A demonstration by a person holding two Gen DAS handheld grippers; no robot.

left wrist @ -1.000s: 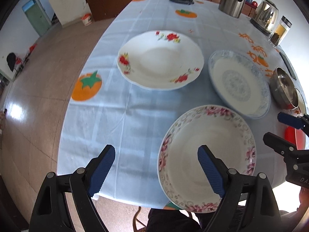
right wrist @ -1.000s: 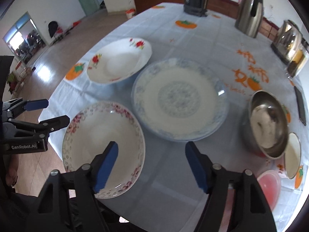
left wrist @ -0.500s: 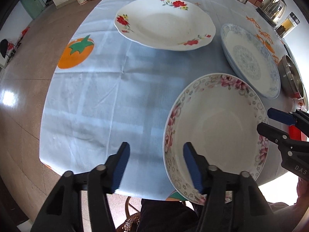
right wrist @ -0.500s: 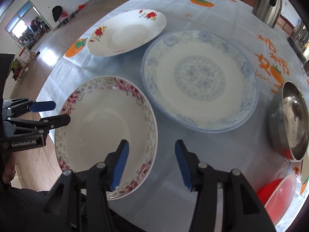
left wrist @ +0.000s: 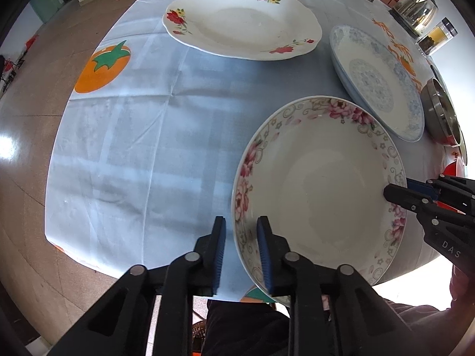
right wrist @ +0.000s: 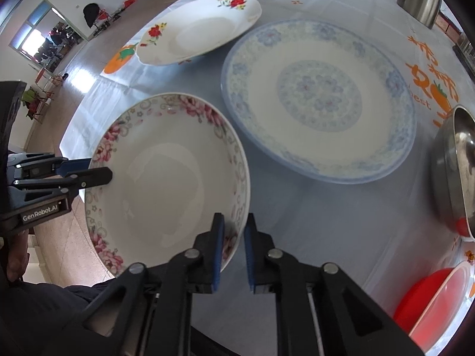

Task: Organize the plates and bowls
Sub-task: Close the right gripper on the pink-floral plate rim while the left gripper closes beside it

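Now: both tools straddle opposite edges of the pink-rimmed bowl (left wrist: 320, 190) at the counter's (left wrist: 142, 148) near edge.
Change: a second ago both tools hung higher with jaws spread wide; both have dropped to the bowl, and the view has tightened on the dishes.
Left tool (left wrist: 240, 252): jaws have just been closing; one pad sits inside the bowl's left rim, the other outside it. A sliver of cloth shows between the outer pad and the rim, so whether it has fully clamped cannot be told.
Right tool (right wrist: 233, 249): jaws have just been closing; they are nearly together, pinching the bowl's right rim, one pad inside and one outside.
Bowl: whether it rests on the blue cloth or is lifted clear cannot be told; it hangs a little past the near edge.
Blue plate (right wrist: 317, 101): just beyond the bowl, near its far right rim.
Red-flower plate (left wrist: 243, 20): farther back to the left, apart from the bowl.
Steel bowl (right wrist: 457, 172): at the right, beside the blue plate.
Red bowl (right wrist: 436, 299): near right corner.
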